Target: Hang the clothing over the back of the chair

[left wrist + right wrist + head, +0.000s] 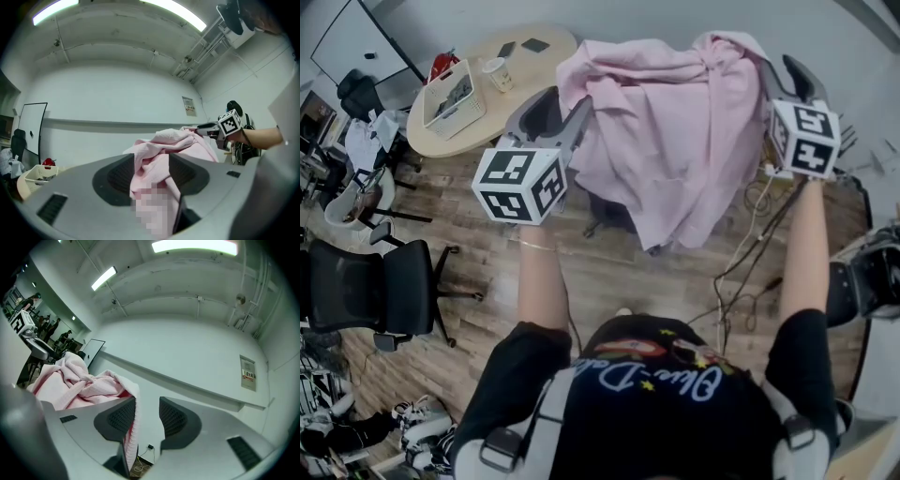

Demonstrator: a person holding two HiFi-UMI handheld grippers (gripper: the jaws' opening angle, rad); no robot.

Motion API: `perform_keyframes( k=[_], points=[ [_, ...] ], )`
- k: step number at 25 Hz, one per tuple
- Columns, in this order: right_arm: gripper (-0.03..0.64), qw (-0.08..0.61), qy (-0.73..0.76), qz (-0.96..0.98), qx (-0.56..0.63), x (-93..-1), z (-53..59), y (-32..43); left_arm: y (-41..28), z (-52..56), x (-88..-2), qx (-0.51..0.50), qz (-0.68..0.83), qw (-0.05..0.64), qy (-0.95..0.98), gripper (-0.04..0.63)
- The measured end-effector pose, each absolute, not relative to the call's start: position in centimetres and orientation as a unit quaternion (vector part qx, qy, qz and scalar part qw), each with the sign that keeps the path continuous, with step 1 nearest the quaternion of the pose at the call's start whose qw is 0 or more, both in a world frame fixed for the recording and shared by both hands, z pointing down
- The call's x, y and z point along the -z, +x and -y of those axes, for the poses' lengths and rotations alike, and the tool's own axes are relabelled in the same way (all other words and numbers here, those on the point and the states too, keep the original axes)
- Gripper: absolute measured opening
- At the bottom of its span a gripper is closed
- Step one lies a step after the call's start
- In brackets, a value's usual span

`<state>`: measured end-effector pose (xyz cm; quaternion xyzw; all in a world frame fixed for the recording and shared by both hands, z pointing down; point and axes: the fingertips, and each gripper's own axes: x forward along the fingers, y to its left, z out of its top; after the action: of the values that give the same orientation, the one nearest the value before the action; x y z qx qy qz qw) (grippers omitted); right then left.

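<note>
A pink garment [666, 131] hangs bunched between my two raised grippers, its lower edge trailing toward the wooden floor. My left gripper [570, 98] holds its left side. In the left gripper view the jaws [151, 166] are shut on a fold of the pink cloth [159, 150]. My right gripper [783, 67] carries the right side. In the right gripper view the cloth [79, 385] drapes over the left jaw of that gripper [147, 416], and a bare gap shows between the jaws. A dark chair [614, 214] shows partly under the garment.
A round wooden table [525, 66] at the back left holds a white basket [450, 94] and a cup [497, 73]. A black office chair [366, 291] stands at the left. Cables [750, 272] run over the floor at the right, near another dark seat [872, 281].
</note>
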<state>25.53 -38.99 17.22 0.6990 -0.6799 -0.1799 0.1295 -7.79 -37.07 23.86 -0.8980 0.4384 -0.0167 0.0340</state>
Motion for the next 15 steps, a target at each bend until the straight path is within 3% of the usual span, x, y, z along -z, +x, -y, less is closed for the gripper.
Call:
perform_keyframes(
  k=[4, 5, 6, 15],
  points=[
    [0.149, 0.135, 0.694, 0.683, 0.186, -17.6, 38.3, 25.0, -6.6, 35.5, -23.6, 0.003, -0.428, 0.040, -0.903, 0.149],
    [0.149, 0.133, 0.692, 0.685, 0.186, -17.7, 38.1, 24.9, -6.5, 35.2, -23.6, 0.000, -0.430, 0.044, -0.902, 0.095],
    [0.149, 0.129, 0.690, 0.688, 0.185, -17.8, 37.8, 24.7, -6.4, 34.8, -23.5, -0.004, -0.433, 0.047, -0.900, -0.002],
    [0.144, 0.080, 0.667, 0.715, 0.193, -17.8, 33.9, 21.3, -4.8, 32.6, -23.4, -0.011, -0.433, 0.060, -0.899, -0.002]
  ],
)
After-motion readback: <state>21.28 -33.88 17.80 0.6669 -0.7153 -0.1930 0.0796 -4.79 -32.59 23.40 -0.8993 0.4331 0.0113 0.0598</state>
